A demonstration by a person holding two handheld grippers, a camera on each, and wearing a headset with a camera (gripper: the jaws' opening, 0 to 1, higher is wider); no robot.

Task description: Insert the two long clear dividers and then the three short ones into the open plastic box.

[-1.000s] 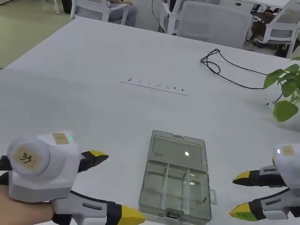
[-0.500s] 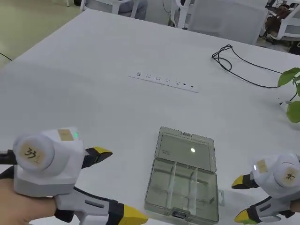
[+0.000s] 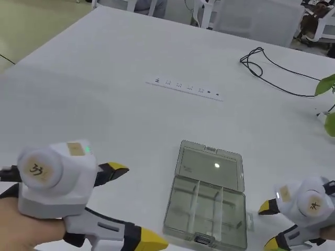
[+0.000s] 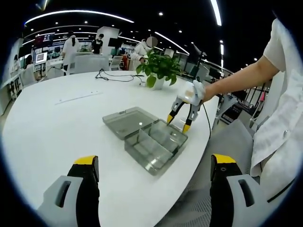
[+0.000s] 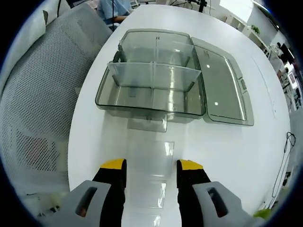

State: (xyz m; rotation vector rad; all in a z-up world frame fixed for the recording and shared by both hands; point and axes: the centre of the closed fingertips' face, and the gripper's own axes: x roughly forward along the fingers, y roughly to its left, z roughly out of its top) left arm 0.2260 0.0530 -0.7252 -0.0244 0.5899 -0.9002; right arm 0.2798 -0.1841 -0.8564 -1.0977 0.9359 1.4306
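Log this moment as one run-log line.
box: open, two long dividers inside | short dividers: on table beside box | left claw: open, empty | right claw: open, over short dividers

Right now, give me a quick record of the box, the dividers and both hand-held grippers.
box: open, lid laid back flat on the table
long dividers: two standing upright in the box
loose clear pieces: flat on the table between box and right hand-held gripper
left hand-held gripper: open, empty
right hand-held gripper: open, empty
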